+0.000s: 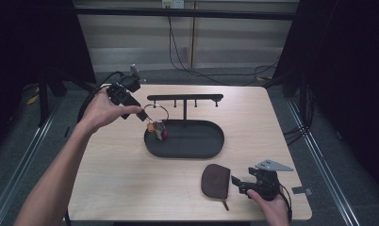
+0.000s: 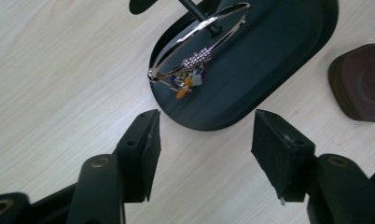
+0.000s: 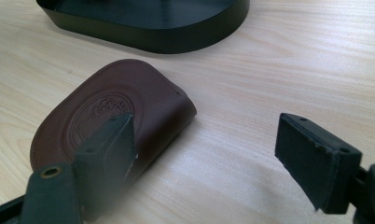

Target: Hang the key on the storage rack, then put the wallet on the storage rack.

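Up at centre frame, the bangle (image 2: 195, 44) hangs over the black tray (image 2: 279, 56), beyond the left hand-held gripper (image 2: 204, 140), jaws wide apart, empty; the right hand-held gripper (image 3: 204, 149) gapes empty beside a brown pouch (image 3: 111, 116).

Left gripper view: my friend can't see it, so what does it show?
A thin silver bangle with colourful charms hangs over a black oval tray on a pale wooden table. Two black jaws stand open below it, and a brown leather pouch lies at the right edge.
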A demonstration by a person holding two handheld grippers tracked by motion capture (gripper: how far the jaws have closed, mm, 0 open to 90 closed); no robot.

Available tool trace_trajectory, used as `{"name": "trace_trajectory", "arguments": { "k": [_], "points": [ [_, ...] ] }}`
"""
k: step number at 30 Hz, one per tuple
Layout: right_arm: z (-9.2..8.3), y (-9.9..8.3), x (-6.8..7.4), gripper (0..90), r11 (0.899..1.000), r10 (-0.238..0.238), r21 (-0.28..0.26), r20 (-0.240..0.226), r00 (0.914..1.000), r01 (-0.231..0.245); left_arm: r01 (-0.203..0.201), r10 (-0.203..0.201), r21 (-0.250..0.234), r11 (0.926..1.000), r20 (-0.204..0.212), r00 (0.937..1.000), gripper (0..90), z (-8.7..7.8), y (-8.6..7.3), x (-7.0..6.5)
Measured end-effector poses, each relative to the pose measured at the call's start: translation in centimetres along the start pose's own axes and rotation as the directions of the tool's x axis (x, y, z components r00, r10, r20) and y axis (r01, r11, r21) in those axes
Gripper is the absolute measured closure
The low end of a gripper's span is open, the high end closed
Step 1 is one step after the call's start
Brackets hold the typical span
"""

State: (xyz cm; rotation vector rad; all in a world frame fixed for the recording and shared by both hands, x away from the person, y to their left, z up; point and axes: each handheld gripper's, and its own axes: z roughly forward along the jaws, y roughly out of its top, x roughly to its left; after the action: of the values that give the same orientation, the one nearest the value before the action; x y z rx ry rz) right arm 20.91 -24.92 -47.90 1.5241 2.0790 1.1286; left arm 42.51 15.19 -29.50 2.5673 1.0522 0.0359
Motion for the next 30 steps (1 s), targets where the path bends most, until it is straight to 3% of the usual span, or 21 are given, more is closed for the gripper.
{"name": "trace_trajectory", "arguments": {
  "k": [5,10,14,16,18,20,23,25,27,30],
  "points": [
    [0.1,0.1,-0.1,20.2,1.0,0.005,-0.001,0.002,1.0,-0.005,0.0,0.0,-0.065,0.9979,0.011,0.9999,40.1,-0.2,-1.1,0.0],
    [0.4,0.2,-0.1,20.2,1.0,0.012,0.006,0.001,0.9999,-0.012,0.01,-0.01,-0.081,0.9967,-0.002,1.0,39.6,-0.2,-2.0,0.1],
    [0.5,0.1,0.1,20.2,1.0,0.009,0.011,-0.004,1.0,-0.009,0.009,-0.008,-0.138,0.9904,0.004,1.0,39.3,0.2,-3.4,-0.2],
    [0.5,0.2,0.1,20.2,1.0,0.005,0.008,-0.001,1.0,-0.005,0.018,-0.015,-0.164,0.9862,0.024,0.9996,39.3,0.7,-4.2,0.0],
    [0.4,0.1,0.1,20.2,1.0,0.004,0.006,0.004,1.0,-0.004,0.04,-0.039,-0.152,0.9875,0.01,0.9992,39.5,1.6,-5.0,0.0],
    [0.3,0.1,0.0,20.2,1.0,0.018,0.006,0.008,0.9998,-0.018,0.047,-0.04,-0.182,0.9823,0.039,0.9984,39.5,2.1,-6.0,0.2],
    [0.3,0.1,-0.1,20.2,1.0,0.023,0.002,0.007,0.9997,-0.023,0.033,-0.028,-0.189,0.9815,0.028,0.9992,39.6,2.7,-7.2,0.2],
    [0.4,0.1,-0.1,20.2,1.0,0.023,0.002,0.009,0.9997,-0.023,0.036,-0.028,-0.224,0.9738,0.04,0.9988,39.6,2.8,-8.0,0.2],
    [0.3,0.2,0.0,20.2,1.0,0.024,0.002,0.01,0.9997,-0.024,0.06,-0.046,-0.276,0.9591,0.058,0.9973,39.5,2.8,-8.9,0.2],
    [0.5,0.2,0.0,20.2,1.0,0.024,0.007,0.01,0.9997,-0.024,0.059,-0.042,-0.291,0.955,0.064,0.9971,39.6,3.1,-9.9,0.0]
  ]
}}
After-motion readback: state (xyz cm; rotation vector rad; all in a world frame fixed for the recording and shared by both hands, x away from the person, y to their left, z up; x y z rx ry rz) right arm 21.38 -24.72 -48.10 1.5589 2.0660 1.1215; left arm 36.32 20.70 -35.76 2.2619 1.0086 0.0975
